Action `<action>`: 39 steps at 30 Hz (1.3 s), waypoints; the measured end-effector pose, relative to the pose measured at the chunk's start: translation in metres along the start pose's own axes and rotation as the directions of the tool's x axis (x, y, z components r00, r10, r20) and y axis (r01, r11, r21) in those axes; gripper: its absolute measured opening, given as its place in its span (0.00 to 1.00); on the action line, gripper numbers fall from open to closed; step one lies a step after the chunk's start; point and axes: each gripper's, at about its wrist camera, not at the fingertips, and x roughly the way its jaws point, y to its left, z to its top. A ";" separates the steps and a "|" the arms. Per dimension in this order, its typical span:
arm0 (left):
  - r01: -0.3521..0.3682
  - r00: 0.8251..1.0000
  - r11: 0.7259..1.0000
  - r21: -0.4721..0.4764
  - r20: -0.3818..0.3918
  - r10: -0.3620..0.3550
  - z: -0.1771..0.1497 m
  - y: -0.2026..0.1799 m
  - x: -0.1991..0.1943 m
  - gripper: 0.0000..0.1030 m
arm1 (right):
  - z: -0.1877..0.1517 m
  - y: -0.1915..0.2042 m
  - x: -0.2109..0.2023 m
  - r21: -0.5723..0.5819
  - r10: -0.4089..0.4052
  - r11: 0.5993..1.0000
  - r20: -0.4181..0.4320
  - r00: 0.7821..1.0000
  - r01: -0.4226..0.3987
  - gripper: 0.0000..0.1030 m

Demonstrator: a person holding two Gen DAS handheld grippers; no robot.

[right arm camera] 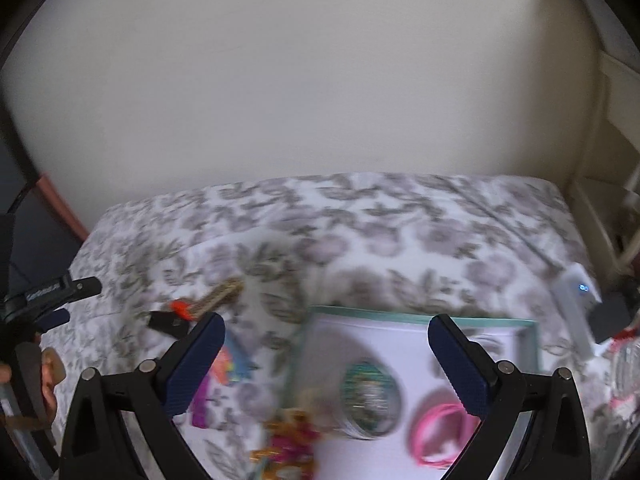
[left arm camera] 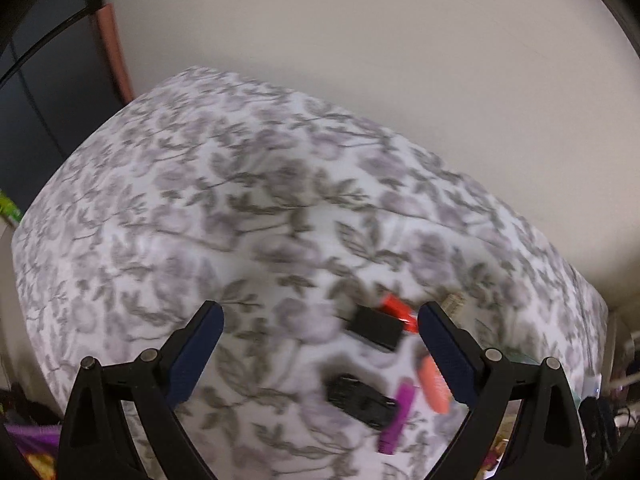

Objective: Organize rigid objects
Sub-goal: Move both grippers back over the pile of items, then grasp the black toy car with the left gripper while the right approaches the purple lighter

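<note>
Both views are blurred. Small rigid objects lie on a floral bedsheet. In the left wrist view I see a black block, a red piece, a black toy-like object, a purple piece and an orange piece. My left gripper is open and empty above them. In the right wrist view a teal-rimmed white tray holds a round glittery tin and a pink ring. My right gripper is open and empty over the tray's left edge. The left gripper also shows at that view's left edge.
A cream wall backs the bed. A white device with a blue light lies at the right. A wooden comb-like piece and a gold and pink trinket lie left of the tray. Dark furniture stands at left.
</note>
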 end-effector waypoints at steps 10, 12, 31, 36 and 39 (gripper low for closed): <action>-0.023 0.993 0.999 -0.023 -0.118 0.020 -0.003 0.020 0.031 0.95 | -0.029 0.089 0.059 -0.184 0.020 0.982 -0.167 0.986 -0.051 0.99; -0.020 0.987 1.000 -0.018 -0.160 0.017 -0.009 0.016 0.041 0.95 | -0.039 0.097 0.071 -0.208 0.001 0.977 -0.214 0.977 -0.047 0.97; -0.001 0.943 0.992 0.126 -0.331 0.043 -0.055 -0.031 0.099 0.95 | -0.088 0.115 0.114 -0.271 -0.038 0.959 -0.409 0.912 -0.082 0.81; -0.019 0.941 0.985 0.173 -0.330 0.076 -0.066 -0.045 0.108 0.95 | -0.089 0.116 0.118 -0.274 -0.038 0.958 -0.405 0.914 -0.082 0.81; -0.022 0.938 0.982 0.187 -0.335 0.084 -0.073 -0.052 0.112 0.95 | -0.091 0.116 0.119 -0.277 -0.041 0.958 -0.402 0.915 -0.079 0.81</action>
